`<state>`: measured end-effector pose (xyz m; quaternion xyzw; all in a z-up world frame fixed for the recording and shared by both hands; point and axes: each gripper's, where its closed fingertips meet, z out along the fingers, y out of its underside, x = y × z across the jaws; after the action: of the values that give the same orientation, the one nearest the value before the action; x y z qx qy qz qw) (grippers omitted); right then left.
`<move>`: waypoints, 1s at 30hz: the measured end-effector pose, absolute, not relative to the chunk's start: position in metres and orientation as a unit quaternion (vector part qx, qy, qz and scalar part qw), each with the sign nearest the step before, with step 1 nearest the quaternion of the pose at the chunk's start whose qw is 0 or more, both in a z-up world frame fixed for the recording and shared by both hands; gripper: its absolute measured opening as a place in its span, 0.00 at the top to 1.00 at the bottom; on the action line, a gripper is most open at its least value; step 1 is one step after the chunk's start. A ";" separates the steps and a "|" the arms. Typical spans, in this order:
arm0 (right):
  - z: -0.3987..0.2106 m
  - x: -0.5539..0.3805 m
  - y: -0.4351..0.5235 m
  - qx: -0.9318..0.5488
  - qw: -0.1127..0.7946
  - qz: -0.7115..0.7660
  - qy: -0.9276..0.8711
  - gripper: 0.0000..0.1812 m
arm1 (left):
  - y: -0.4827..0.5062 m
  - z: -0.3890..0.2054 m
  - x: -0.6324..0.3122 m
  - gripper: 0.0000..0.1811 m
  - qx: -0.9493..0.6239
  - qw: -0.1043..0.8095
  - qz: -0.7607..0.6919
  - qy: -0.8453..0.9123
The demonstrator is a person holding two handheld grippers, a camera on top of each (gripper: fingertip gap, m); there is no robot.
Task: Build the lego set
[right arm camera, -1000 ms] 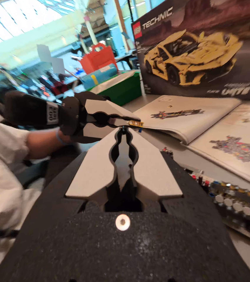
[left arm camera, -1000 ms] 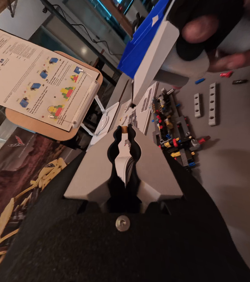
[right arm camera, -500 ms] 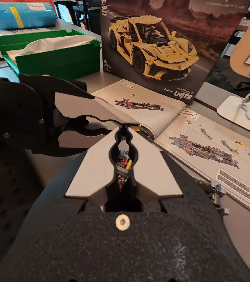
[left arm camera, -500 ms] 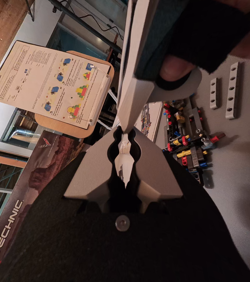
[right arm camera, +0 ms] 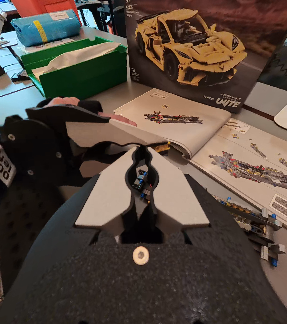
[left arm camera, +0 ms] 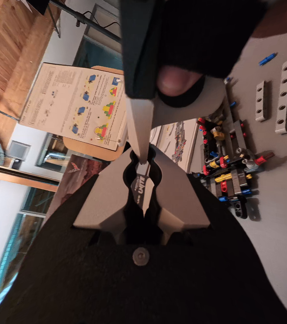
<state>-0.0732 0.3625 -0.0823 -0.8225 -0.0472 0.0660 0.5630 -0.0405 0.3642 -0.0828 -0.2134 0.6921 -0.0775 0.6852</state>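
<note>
My left gripper [left arm camera: 142, 155] is shut on a small yellow piece [right arm camera: 163, 147], which shows at its tip in the right wrist view. My right gripper [right arm camera: 142, 149] is held narrow on what looks like a small blue pin [left arm camera: 149, 145], mostly hidden. The two grippers meet tip to tip above the table, the right one [left arm camera: 140, 133] coming down onto the left tips. The part-built dark chassis [left arm camera: 226, 168] with red, yellow and blue pins lies on the grey table, right of the left gripper. It also shows in the right wrist view [right arm camera: 249, 220].
Two grey beams [left arm camera: 284, 96] and a loose blue pin [left arm camera: 267, 59] lie beyond the chassis. The open instruction booklet [right arm camera: 174, 122], the set's box [right arm camera: 191, 43], a green bin [right arm camera: 79, 77] and a clipboard sheet [left arm camera: 72, 105] stand around.
Both grippers stayed tip to tip while swinging round. The right gripper now stands over the left tips, and the right wrist view has tilted down toward the table.
</note>
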 end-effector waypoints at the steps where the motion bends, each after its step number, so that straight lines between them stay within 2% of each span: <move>1: -0.081 -0.073 0.363 -0.822 0.565 0.067 -0.038 0.99 | 0.365 -0.082 -0.040 0.96 -0.209 0.691 -0.065 0.689; 12: -0.077 -0.049 0.359 -0.814 0.576 -0.067 -0.020 0.98 | 0.365 -0.079 -0.039 0.97 -0.199 0.711 -0.016 0.674; 23: -0.066 -0.054 0.352 -0.804 0.592 0.046 -0.044 0.98 | 0.363 -0.075 -0.042 0.97 -0.224 0.701 -0.084 0.671; 26: -0.053 -0.043 0.343 -0.792 0.602 0.087 -0.042 0.98 | 0.367 -0.071 -0.043 0.97 -0.255 0.686 -0.143 0.666; 30: -0.051 -0.042 0.333 -0.762 0.604 0.221 -0.071 0.98 | 0.347 -0.050 -0.053 0.97 -0.287 0.605 -0.372 0.643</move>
<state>-0.0425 0.3329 -0.0512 -0.7623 -0.0708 0.2211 0.6042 -0.0533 0.3473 -0.0504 -0.2867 0.6431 -0.3718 0.6049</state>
